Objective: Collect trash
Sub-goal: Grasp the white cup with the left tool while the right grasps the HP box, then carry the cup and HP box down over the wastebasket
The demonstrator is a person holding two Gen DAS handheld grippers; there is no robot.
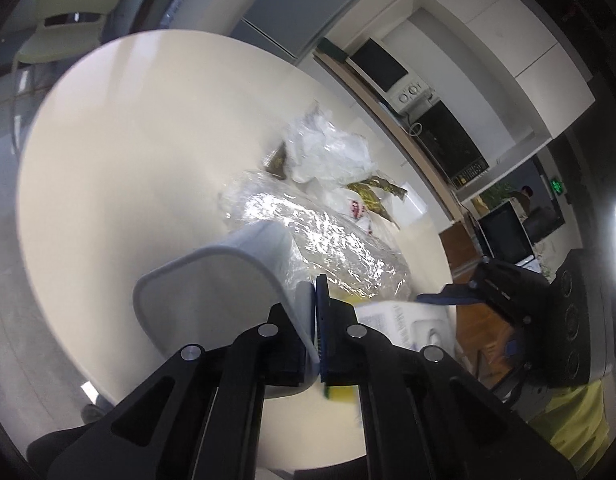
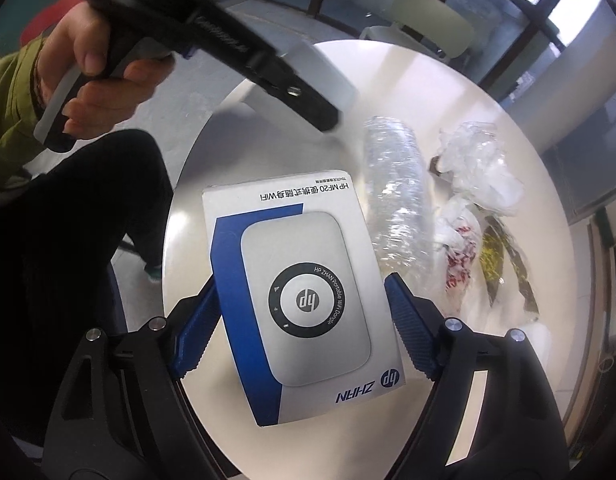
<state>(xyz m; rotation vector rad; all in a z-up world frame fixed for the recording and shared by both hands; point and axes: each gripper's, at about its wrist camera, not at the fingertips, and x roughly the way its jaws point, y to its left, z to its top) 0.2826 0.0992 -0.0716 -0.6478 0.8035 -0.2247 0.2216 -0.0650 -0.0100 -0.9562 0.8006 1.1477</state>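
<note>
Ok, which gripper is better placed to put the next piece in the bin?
Right. The right gripper has the HP box between its fingers, apparently gripped; the left gripper is shut on the white bin's wall, holding it.

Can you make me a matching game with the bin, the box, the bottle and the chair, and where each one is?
1 white bin
2 HP box
3 clear bottle
4 chair

A lying on the round table
B beyond the table
C rim pinched in left gripper
D between right gripper blue fingers

Pairs: 1-C, 2-D, 3-A, 4-B
</note>
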